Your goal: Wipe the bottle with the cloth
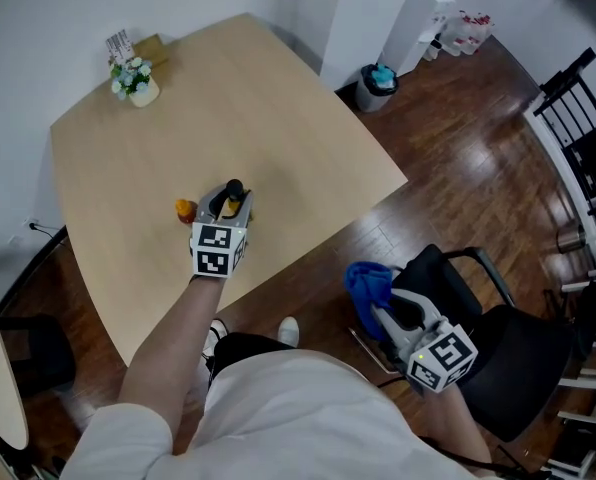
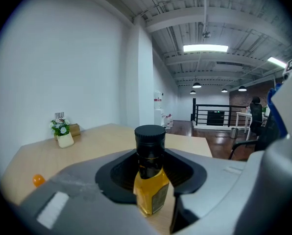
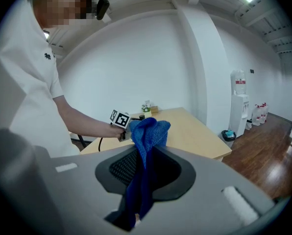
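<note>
The left gripper [image 1: 228,208] is over the desk [image 1: 278,118], and its jaws are closed on the lower body of the bottle [image 2: 150,175]. The bottle is upright, with amber liquid and a black cap. It is near the desk edge on the person's side. The right gripper [image 1: 388,313] is off the desk, at about four o'clock from the bottle and well apart from it, above a black chair [image 1: 508,358]. Its jaws are closed on the blue cloth [image 3: 148,136], and a bunch of the cloth stands out beyond the tips.

I think the wiping is not yet begun, because cloth and bottle are far from each other.

The first risk is at the bottle. The grip looks low, and the upper body and cap are free, so a strong sideways rub there could tilt the bottle or turn it in the jaws. The surface looks smooth, so it may also slip.

The second risk is the cloth. Only one fold seems to be pinched, and a hard drag could pull it out.

A small orange thing [image 1: 185,209] lies just beside the bottle at nine o'clock. A wide stroke could knock it. The flower pot [image 1: 135,81], at eleven o'clock in the far corner, looks safe.
</note>
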Motion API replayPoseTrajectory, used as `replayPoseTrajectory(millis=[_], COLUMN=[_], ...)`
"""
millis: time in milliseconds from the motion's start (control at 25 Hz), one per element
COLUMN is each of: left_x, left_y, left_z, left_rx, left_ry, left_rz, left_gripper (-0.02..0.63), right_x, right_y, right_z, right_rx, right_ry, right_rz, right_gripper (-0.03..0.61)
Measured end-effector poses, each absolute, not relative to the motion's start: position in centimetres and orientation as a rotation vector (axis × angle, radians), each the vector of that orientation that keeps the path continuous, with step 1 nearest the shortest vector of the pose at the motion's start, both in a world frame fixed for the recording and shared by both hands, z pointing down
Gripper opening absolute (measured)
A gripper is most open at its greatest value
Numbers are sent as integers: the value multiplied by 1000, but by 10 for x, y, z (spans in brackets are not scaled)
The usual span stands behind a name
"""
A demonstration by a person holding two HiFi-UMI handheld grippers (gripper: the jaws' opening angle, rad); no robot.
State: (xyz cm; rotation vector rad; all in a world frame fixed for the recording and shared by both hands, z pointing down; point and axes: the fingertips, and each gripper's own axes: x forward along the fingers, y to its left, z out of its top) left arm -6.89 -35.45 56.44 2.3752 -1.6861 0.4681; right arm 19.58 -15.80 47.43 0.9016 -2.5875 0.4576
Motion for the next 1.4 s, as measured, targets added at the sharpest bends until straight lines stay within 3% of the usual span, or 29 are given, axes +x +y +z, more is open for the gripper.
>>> replayPoseTrajectory(millis=[280, 640, 960, 1400], left_x=[-75, -80, -114, -207], left_y=[-341, -241, -117, 88], left_z=[552, 511, 488, 471], left_rx=[2385, 2401, 2436, 2605], left_ry=[-1708, -1710, -1556, -1319], left_rz=[507, 531, 611, 466], left_gripper=[221, 218, 189, 173], right_x=[190, 171, 110, 27], right_y=[-157, -135, -92, 67], right_z=[472, 466, 462, 434], right_rx=[880, 800, 714, 1000], right_ry=[-2631, -2706, -2759, -2744], right_rz=[430, 373, 325, 350], right_gripper=[78, 78, 79, 79])
